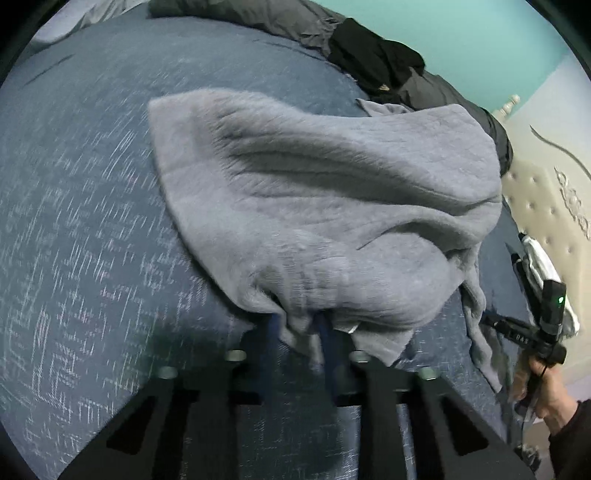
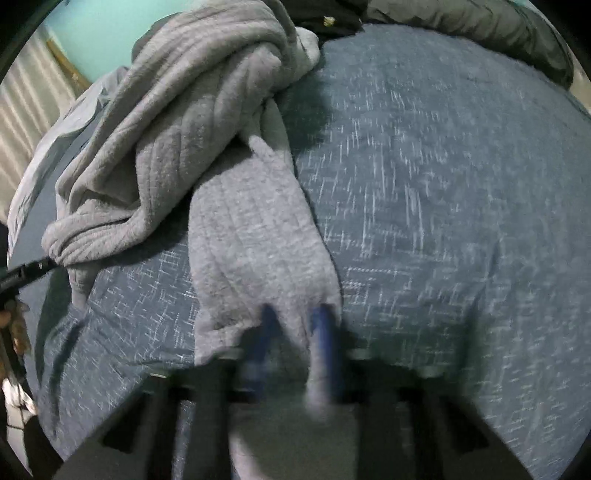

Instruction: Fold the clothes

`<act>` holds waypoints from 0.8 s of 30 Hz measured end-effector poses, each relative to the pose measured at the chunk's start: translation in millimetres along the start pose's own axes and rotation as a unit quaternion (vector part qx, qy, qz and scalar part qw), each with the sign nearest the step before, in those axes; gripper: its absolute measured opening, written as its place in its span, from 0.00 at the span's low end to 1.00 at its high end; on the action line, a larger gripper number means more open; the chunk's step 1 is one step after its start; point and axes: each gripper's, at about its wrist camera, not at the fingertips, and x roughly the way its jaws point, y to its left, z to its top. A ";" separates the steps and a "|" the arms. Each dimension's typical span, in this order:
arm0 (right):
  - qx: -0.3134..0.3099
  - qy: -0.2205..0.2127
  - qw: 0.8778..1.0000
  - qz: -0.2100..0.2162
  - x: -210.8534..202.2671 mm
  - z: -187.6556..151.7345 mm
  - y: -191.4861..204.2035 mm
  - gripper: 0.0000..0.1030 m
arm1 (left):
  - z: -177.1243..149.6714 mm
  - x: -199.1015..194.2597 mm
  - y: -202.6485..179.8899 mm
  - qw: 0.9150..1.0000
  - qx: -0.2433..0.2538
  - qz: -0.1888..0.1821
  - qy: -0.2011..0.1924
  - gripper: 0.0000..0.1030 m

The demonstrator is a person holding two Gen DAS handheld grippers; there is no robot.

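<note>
A blue patterned bedspread (image 1: pixel 92 221) covers the bed; a tufted headboard (image 1: pixel 546 206) and teal wall (image 1: pixel 461 33) stand beyond.

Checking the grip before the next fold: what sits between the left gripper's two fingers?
In the left wrist view, a bunched edge of the grey garment sits between the left gripper fingers, pinched, lying on the blue bedspread.

One grey garment (image 1: pixel 332 192), one bed (image 1: pixel 92 240), one black cloth (image 1: pixel 373 59), one dark blanket (image 2: pixel 480 26), two grippers (image 1: pixel 297 332) (image 2: pixel 295 332), each with two blue fingers (image 1: pixel 327 332).
</note>
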 end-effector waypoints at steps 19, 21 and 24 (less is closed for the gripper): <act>0.012 -0.142 0.980 -0.139 -178.7 65.2 -87.4 0.05 | 66.2 -103.9 8.1 0.996 0.013 0.029 -0.081 0.02; 0.011 -0.140 0.976 -0.167 -180.4 66.5 -96.0 0.05 | 68.0 -109.8 15.1 0.996 0.008 0.032 -0.084 0.02; 0.024 -0.125 0.971 -0.203 -173.3 57.8 -117.2 0.05 | 71.5 -110.2 30.7 0.995 -0.004 0.045 -0.085 0.02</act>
